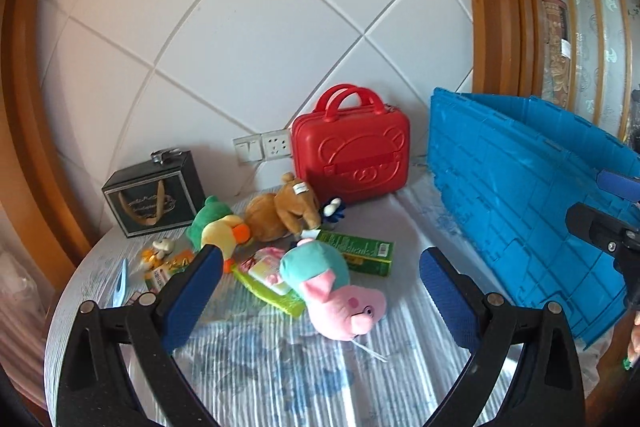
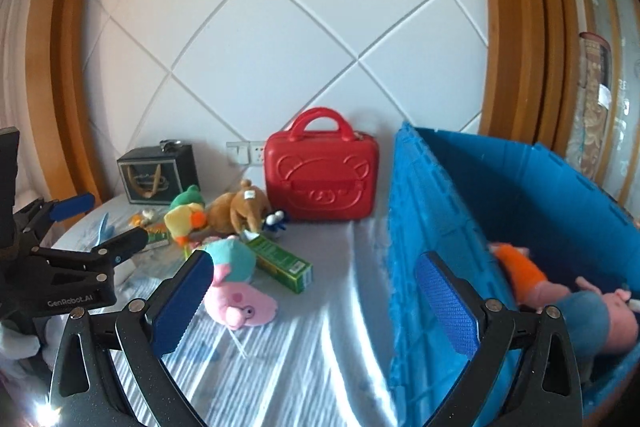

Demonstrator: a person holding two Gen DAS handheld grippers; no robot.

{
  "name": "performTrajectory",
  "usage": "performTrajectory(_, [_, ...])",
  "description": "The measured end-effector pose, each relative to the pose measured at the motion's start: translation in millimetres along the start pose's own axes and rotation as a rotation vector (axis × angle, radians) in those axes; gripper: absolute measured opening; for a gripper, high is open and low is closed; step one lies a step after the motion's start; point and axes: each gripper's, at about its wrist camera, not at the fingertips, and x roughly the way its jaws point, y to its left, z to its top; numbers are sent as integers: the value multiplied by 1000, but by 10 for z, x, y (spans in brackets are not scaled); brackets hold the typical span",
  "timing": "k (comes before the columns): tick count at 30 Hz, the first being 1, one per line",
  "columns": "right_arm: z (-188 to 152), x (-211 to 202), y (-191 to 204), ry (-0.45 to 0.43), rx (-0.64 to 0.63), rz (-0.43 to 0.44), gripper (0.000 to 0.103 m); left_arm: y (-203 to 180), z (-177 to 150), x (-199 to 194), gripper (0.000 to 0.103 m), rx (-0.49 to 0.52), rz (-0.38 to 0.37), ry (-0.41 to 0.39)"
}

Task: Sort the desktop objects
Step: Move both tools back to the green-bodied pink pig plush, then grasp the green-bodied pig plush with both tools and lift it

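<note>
A pink pig plush with a teal body [image 1: 336, 287] lies on the striped tablecloth, also in the right wrist view [image 2: 236, 287]. Behind it lie a green carton [image 1: 360, 251], a brown plush [image 1: 284, 211], a yellow duck plush [image 1: 224, 231] and snack packets [image 1: 264, 275]. A blue crate [image 1: 532, 211] stands at the right; in the right wrist view two pig plushes [image 2: 576, 303] lie inside the crate [image 2: 432, 211]. My left gripper [image 1: 320, 291] is open, just short of the pig. My right gripper [image 2: 316, 295] is open and empty over the crate's near wall.
A red bear suitcase [image 1: 352, 155] stands against the wall. A dark gift box [image 1: 156, 195] sits at the back left. Small items and a light blue plastic piece [image 1: 122, 279] lie near the table's left edge. Wall sockets [image 1: 264, 147] are behind.
</note>
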Motion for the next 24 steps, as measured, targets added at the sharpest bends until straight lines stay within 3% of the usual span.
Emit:
performTrajectory(9, [-308, 1112, 203, 218, 12, 32, 101, 393, -395, 647, 100, -76, 37, 156])
performTrajectory(12, [-463, 1521, 235, 306, -8, 37, 66, 412, -540, 956, 100, -89, 34, 225])
performTrajectory(13, [-519, 1667, 251, 336, -13, 43, 61, 411, -597, 1066, 100, -93, 29, 252])
performTrajectory(16, [-680, 2083, 293, 411, -28, 64, 58, 383, -787, 1412, 98, -101, 16, 324])
performTrajectory(21, [-897, 2759, 355, 507, -55, 87, 50, 286, -1137, 1974, 82, -91, -28, 467])
performTrajectory(24, [-950, 3113, 336, 539, -59, 81, 49, 237, -1277, 2232, 81, -78, -51, 525])
